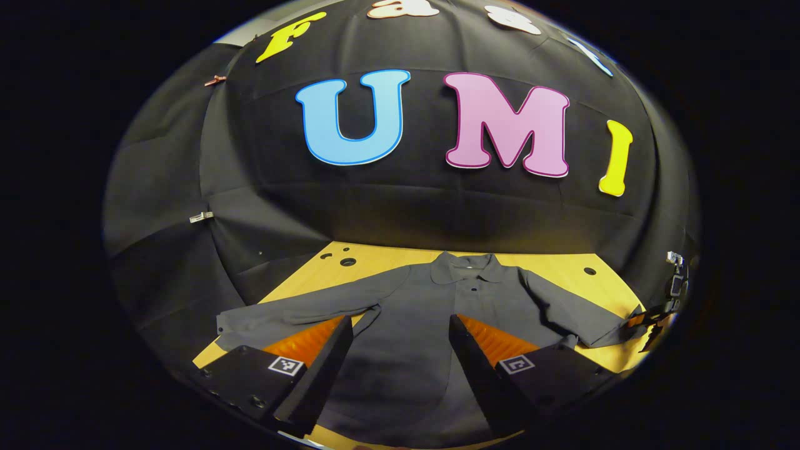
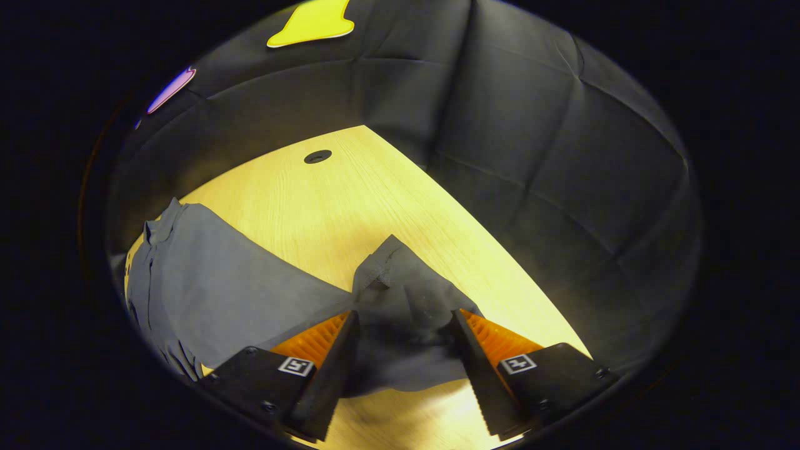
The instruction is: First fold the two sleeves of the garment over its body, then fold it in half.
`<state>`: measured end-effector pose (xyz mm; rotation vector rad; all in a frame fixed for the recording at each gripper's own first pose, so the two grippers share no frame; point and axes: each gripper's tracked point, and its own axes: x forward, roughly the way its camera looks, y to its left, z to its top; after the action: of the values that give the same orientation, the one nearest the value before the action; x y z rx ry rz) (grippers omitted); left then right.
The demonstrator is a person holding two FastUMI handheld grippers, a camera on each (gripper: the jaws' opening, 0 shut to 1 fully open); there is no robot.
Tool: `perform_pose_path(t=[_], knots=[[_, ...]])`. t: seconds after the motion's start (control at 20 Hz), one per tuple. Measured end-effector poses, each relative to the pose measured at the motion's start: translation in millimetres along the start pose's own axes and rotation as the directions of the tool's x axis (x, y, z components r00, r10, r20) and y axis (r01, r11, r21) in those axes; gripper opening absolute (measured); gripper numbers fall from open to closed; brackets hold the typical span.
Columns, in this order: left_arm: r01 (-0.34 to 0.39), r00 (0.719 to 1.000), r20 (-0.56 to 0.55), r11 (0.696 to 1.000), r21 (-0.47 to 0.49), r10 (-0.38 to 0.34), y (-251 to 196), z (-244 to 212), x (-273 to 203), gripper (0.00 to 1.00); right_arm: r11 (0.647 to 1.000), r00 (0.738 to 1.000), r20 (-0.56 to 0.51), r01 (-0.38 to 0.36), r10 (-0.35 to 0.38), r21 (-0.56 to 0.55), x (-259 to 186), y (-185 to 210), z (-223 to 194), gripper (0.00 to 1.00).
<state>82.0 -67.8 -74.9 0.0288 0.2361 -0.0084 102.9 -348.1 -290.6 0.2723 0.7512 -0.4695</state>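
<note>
A grey long-sleeved shirt [image 1: 406,300] lies flat on the wooden table [image 1: 562,265], collar at the far side and both sleeves spread out to the sides. My left gripper [image 1: 400,319] hovers open over the shirt's lower body. The right sleeve runs out to the other gripper [image 1: 653,325] at the table's right edge. In the right gripper view, the sleeve's end [image 2: 400,300] lies bunched between the fingers of my right gripper [image 2: 405,312], which stands open around it. The shirt's body [image 2: 187,281] stretches away to the left.
The table [image 2: 350,206] has small round holes [image 2: 317,156] near its far corners [image 1: 347,261]. Black cloth walls close in the table at the back and on both sides. The left sleeve's cuff [image 1: 228,325] reaches the table's left edge.
</note>
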Motion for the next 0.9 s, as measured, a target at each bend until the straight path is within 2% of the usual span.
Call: perform_pose_path(t=[0.05, 0.2, 0.25, 0.3, 0.35, 0.5, 0.6, 0.75, 0.9], knots=[[0.004, 1.0, -0.005, 1.0, 0.0, -0.004, -2.2, -0.6, 1.0, 0.98, 1.0, 1.0, 0.004, -0.004, 0.004, -0.001, -0.2, 2.1, 0.9, 0.86], [0.003, 1.0, -0.029, 1.0, -0.001, -0.003, -7.0, -5.5, 2.5, 0.98, 0.999, 1.0, -0.001, -0.021, 0.021, -0.05, -1.5, 9.5, -0.5, 0.24], [0.004, 1.0, -0.03, 1.0, 0.002, -0.004, -8.1, -2.4, 1.0, 0.98, 0.998, 1.0, -0.002, -0.011, 0.011, -0.069, 0.4, 11.4, -3.1, 0.33], [0.008, 1.0, -0.024, 1.0, 0.009, -0.007, -9.7, -1.4, -0.2, 0.98, 0.997, 1.0, -0.003, -0.018, 0.018, -0.081, -2.1, 18.5, -4.1, 0.16], [0.012, 1.0, -0.02, 1.0, 0.021, -0.011, -10.1, -1.2, -0.5, 0.98, 0.996, 1.0, -0.011, -0.024, 0.024, -0.084, -2.7, 18.4, -3.9, 0.1], [0.019, 0.999, -0.037, 0.999, 0.038, -0.018, -7.3, -3.9, -1.8, 0.98, 0.997, 0.998, -0.031, -0.061, 0.059, -0.045, -5.6, 21.2, -0.7, 0.06], [0.008, 0.999, -0.033, 0.999, 0.046, -0.006, -2.1, -1.3, -4.0, 0.98, 0.997, 0.998, -0.017, -0.059, 0.059, -0.049, -14.6, 22.9, 5.8, 0.05], [0.008, 0.999, -0.035, 0.999, 0.051, -0.007, 2.5, -1.4, -6.5, 0.97, 0.992, 0.999, 0.02, -0.039, 0.042, -0.124, -34.5, 28.3, 23.9, 0.06], [0.016, 0.999, -0.033, 0.998, 0.054, -0.014, 9.8, 0.6, -6.7, 0.98, 0.979, 0.995, 0.077, -0.043, 0.059, -0.197, -59.3, 48.8, 48.5, 0.05]])
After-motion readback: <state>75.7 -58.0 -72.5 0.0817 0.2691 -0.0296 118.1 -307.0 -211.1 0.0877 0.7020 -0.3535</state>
